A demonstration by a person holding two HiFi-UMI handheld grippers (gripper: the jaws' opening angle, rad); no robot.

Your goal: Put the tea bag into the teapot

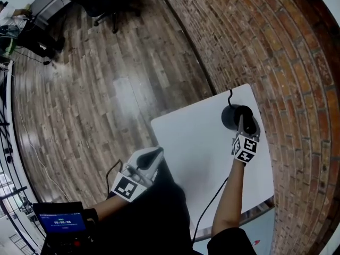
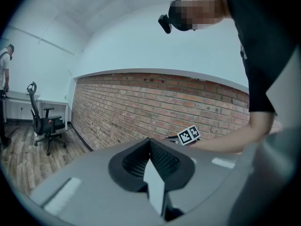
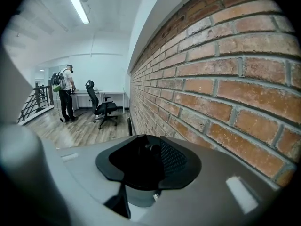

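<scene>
Nearest the head camera, a small screen (image 1: 59, 221) is glowing blue beside the person's dark sleeve. Just ahead, the left hand-held gripper (image 1: 157, 154) is hovering at the near-left edge of the white worktop (image 1: 196, 142), clenching the tea bag (image 2: 155, 187). Bare worktop is lying between it and the dark teapot (image 1: 231, 117), which is standing well apart at the far corner by the brick wall (image 1: 276, 52). The right hand-held gripper (image 1: 245, 125) is sitting over the teapot's top, its jaws grasping a dark part of it. The tea bag is showing as a flat white slip with a pointed end. Its long axis is running along the jaws, with the point aiming forward toward the wall. Office chairs (image 1: 103, 4) are standing far off on the wooden floor (image 1: 106, 100).
</scene>
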